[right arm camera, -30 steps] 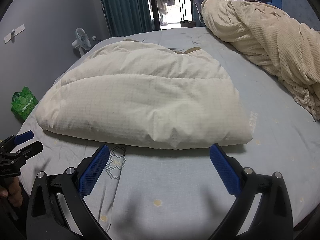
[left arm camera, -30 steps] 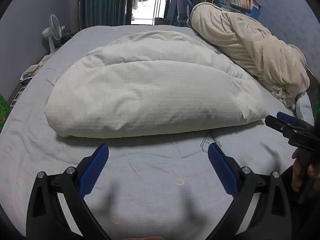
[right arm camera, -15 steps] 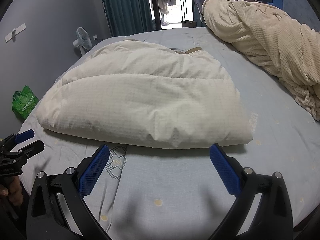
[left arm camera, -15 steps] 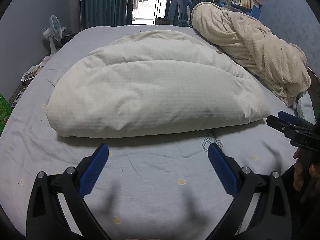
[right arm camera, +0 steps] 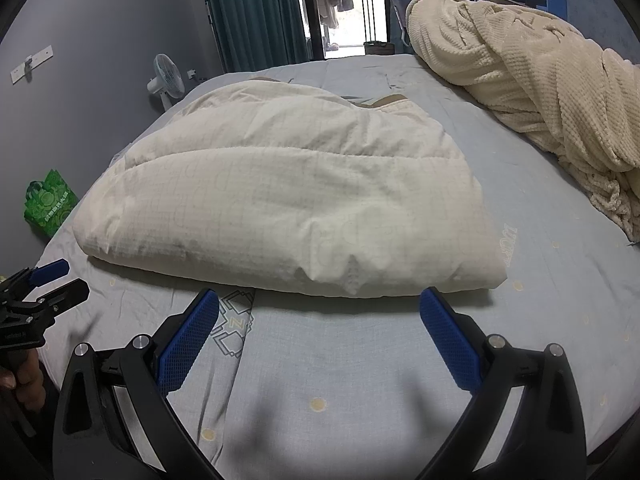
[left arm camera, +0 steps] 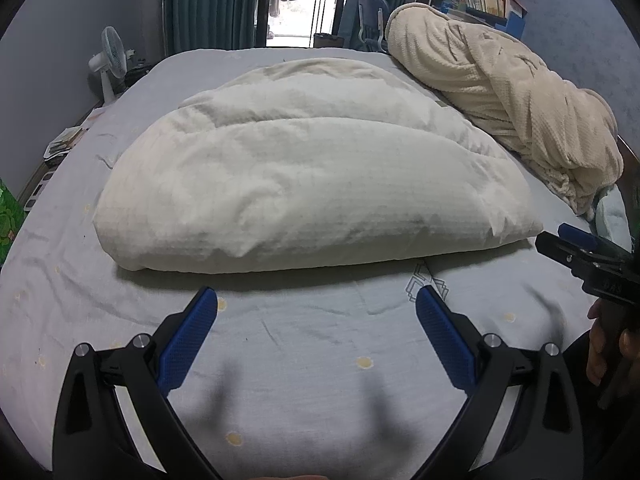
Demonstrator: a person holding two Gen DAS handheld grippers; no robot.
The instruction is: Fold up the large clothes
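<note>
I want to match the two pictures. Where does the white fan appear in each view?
Left wrist view: the fan stands at the upper left, on the floor beside the bed, left of the curtains.
Right wrist view: the fan is at the upper left too, nearer the centre, beyond the bed's far left corner.
Shared landmark: the folded duvet lying mid-bed in both views.

A puffy cream quilted garment (left arm camera: 312, 184) lies folded into a thick, rounded bundle flat on the bed, its long folded edge nearest, stretching from 9 to 3 o'clock.
</note>
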